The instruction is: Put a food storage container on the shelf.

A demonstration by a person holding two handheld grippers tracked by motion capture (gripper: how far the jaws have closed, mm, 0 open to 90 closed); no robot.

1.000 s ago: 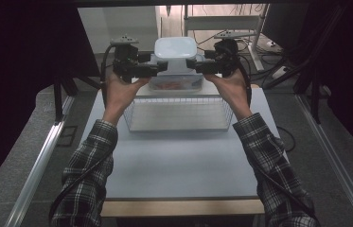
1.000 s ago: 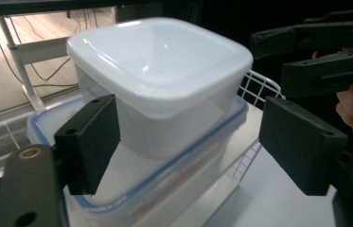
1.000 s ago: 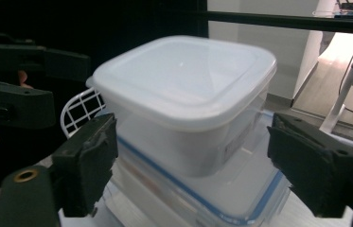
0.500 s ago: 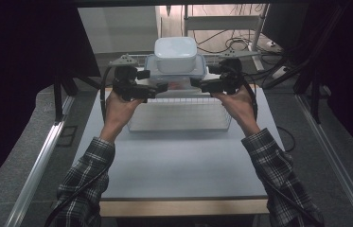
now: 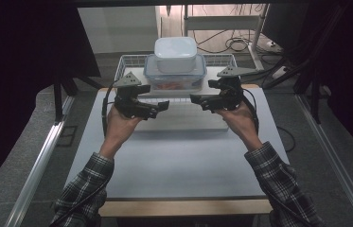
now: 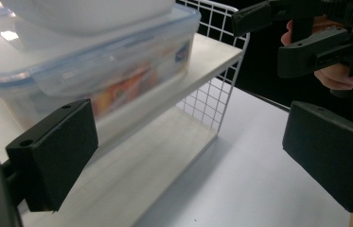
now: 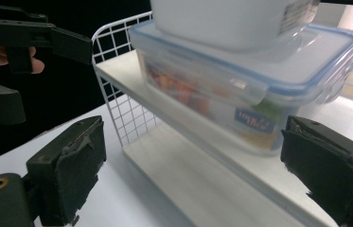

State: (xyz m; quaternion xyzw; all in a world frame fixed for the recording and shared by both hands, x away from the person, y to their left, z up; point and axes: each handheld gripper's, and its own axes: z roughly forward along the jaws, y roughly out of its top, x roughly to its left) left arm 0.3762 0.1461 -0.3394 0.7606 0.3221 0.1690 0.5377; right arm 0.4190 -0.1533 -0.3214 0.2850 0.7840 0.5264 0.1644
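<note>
Two stacked containers (image 5: 175,64) rest on one wire shelf (image 5: 127,60).

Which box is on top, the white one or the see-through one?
The white box is on top. It sits on the blue-rimmed lid of the see-through box, which rests on the shelf.

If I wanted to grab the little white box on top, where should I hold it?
Probably by its two opposite side walls, one gripper from each side. The white box sits upright on the lid of the clear container, so its sides are free. Its top is wide and smooth, with nothing to pinch. The left gripper and right gripper are open, one on each side, below it.
</note>
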